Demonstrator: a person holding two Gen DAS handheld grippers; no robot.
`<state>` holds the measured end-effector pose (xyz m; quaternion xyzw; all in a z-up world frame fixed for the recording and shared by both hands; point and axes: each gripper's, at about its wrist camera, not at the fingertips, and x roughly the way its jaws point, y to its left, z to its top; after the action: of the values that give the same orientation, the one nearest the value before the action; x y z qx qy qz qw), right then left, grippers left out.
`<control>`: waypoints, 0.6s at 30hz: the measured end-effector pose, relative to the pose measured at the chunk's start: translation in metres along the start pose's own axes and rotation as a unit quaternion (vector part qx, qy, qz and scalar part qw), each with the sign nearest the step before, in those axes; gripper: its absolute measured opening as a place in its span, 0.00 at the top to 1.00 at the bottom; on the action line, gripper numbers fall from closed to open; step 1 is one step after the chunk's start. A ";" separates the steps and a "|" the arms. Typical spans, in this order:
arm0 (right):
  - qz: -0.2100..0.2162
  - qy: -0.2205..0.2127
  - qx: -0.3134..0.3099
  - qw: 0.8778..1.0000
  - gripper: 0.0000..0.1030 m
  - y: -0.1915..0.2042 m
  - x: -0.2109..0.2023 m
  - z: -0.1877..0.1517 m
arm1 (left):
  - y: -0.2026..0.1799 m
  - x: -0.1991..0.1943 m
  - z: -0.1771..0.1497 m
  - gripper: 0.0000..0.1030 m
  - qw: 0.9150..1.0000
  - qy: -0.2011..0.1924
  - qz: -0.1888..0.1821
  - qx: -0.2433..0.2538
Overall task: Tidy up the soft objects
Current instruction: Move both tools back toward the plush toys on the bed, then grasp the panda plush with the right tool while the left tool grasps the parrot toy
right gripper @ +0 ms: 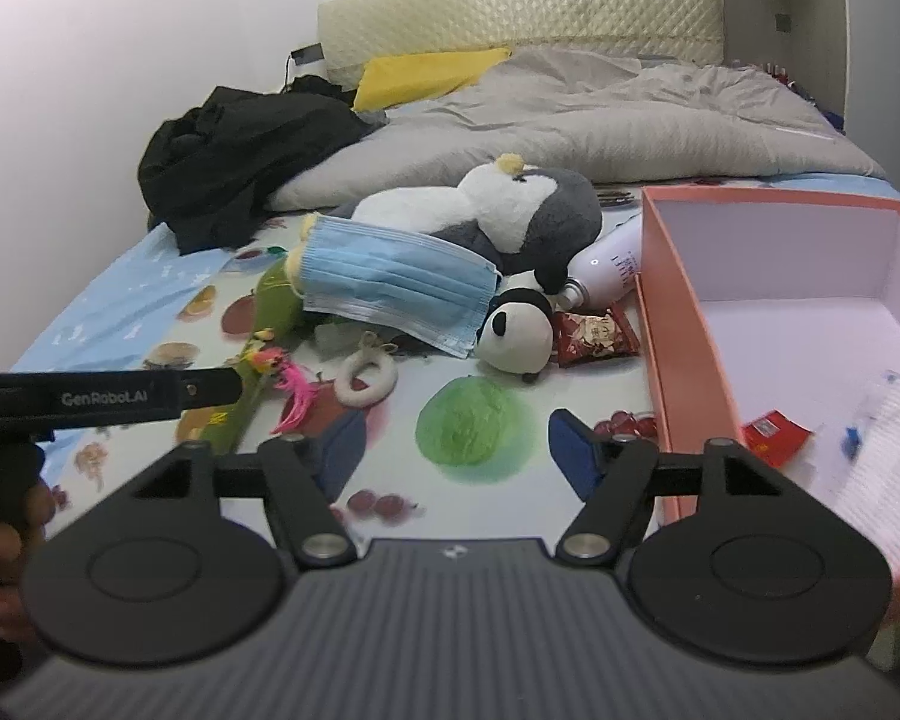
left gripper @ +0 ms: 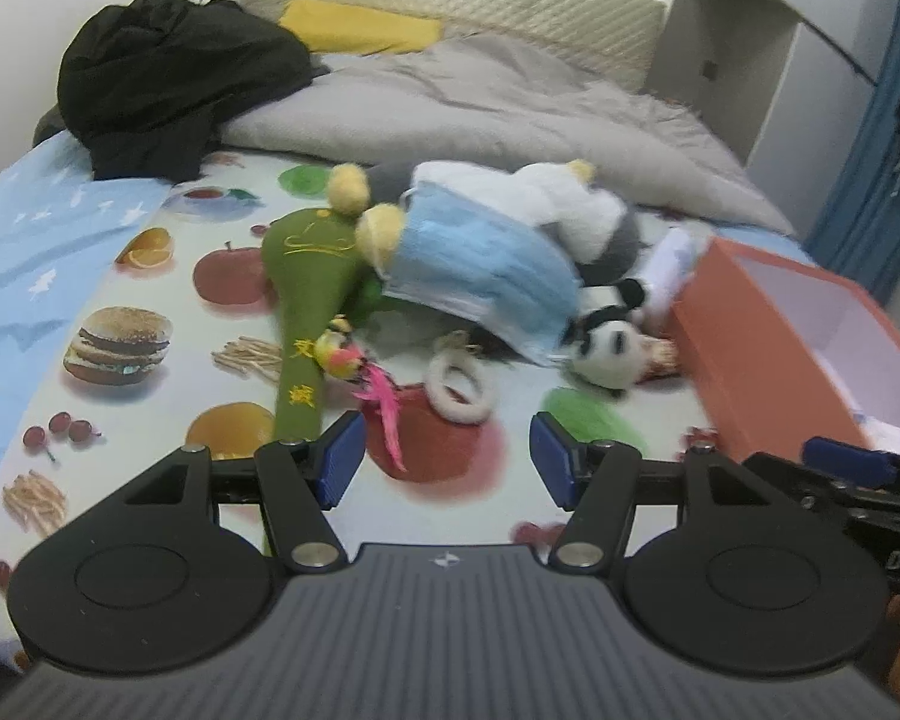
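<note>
A pile of soft things lies on the fruit-print sheet point(left gripper: 150, 396). A blue face mask point(left gripper: 480, 270) point(right gripper: 390, 282) drapes over a grey and white penguin plush point(left gripper: 570, 204) point(right gripper: 510, 210). A small panda plush point(left gripper: 606, 348) point(right gripper: 519, 330) lies beside it. A green stick-shaped toy point(left gripper: 306, 276) point(right gripper: 270, 294), a pink feather toy point(left gripper: 378, 396) point(right gripper: 288, 384) and a white ring point(left gripper: 459, 384) point(right gripper: 366, 378) lie in front. My left gripper point(left gripper: 447, 462) is open and empty, short of the ring. My right gripper point(right gripper: 456, 456) is open and empty, left of the orange box point(right gripper: 672, 324) point(left gripper: 750, 348).
The orange box holds papers point(right gripper: 882, 450) and a red packet point(right gripper: 774, 435). A white spray can point(right gripper: 606, 267) and a red snack packet point(right gripper: 597, 330) lie by the box. A black garment point(left gripper: 168, 78), a grey duvet point(left gripper: 510, 102) and a yellow pillow point(left gripper: 354, 27) lie further back.
</note>
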<state>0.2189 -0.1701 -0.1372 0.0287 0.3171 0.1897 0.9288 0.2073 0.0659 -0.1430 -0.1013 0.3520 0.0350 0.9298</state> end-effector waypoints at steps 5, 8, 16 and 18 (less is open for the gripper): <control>-0.004 0.006 -0.001 1.000 0.32 -0.004 0.037 0.010 | 0.012 0.038 0.009 0.36 1.000 0.012 0.017 0.001; -0.006 0.013 0.005 1.000 0.32 -0.007 0.059 0.017 | 0.020 0.057 0.017 0.36 1.000 0.017 0.023 -0.002; -0.028 0.023 0.021 0.999 0.32 -0.012 0.113 0.033 | 0.028 0.097 0.032 0.36 0.999 0.023 0.038 0.017; -0.032 0.027 0.019 0.999 0.32 -0.013 0.124 0.037 | 0.030 0.104 0.034 0.36 0.999 0.023 0.042 0.022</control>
<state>0.3353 -0.1339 -0.1819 0.0310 0.3460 0.1543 0.9249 0.3035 0.1015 -0.1919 -0.0665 0.3783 0.0640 0.9211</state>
